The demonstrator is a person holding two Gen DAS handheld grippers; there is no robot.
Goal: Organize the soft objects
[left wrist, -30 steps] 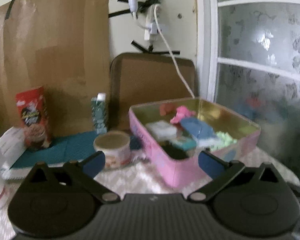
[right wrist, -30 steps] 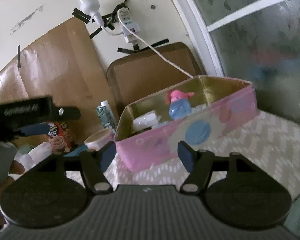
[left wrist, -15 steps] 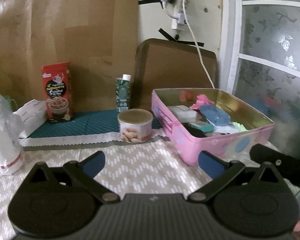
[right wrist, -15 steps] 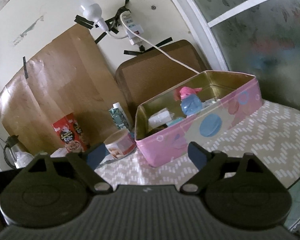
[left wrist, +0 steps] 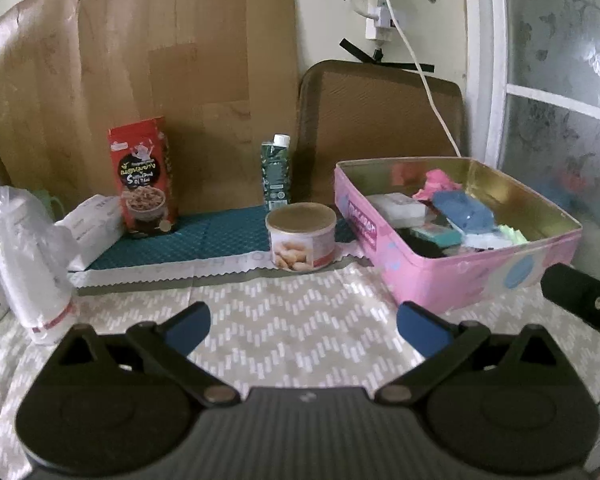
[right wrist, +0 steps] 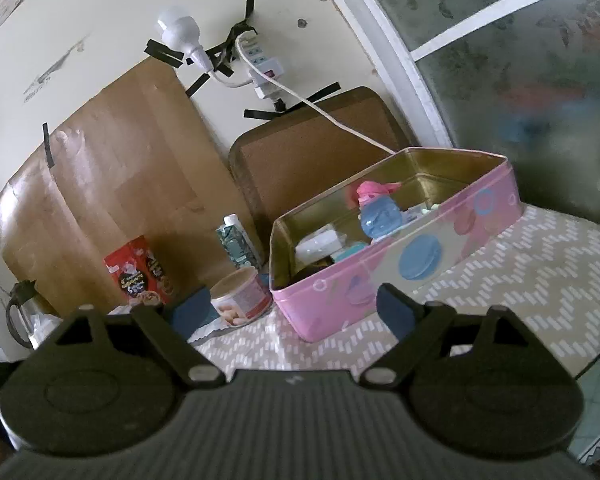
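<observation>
A pink tin (left wrist: 476, 276) stands on the right of the table, lid off. Inside lie soft pieces: a blue one (left wrist: 464, 210), a pink one (left wrist: 438, 182), a white one (left wrist: 398, 206) and a pale green one (left wrist: 510, 236). My left gripper (left wrist: 303, 328) hovers open over the patterned cloth, short of the tin, with nothing between its fingers. In the right wrist view the same tin (right wrist: 420, 256) shows the blue piece (right wrist: 380, 216) and the pink piece (right wrist: 370, 190). My right gripper (right wrist: 294, 312) is open and empty in front of it.
A nut can (left wrist: 302, 236), a green carton (left wrist: 277, 172) and a red snack box (left wrist: 142, 176) stand left of the tin on a teal mat (left wrist: 204, 236). A white plastic bag (left wrist: 28, 256) stands far left. The right-hand tool's black bar (left wrist: 580, 304) enters at right.
Both grippers have drawn back from the tin, so more of the table shows. The right gripper's jaws have spread wider. The left tool has left the right wrist view.
</observation>
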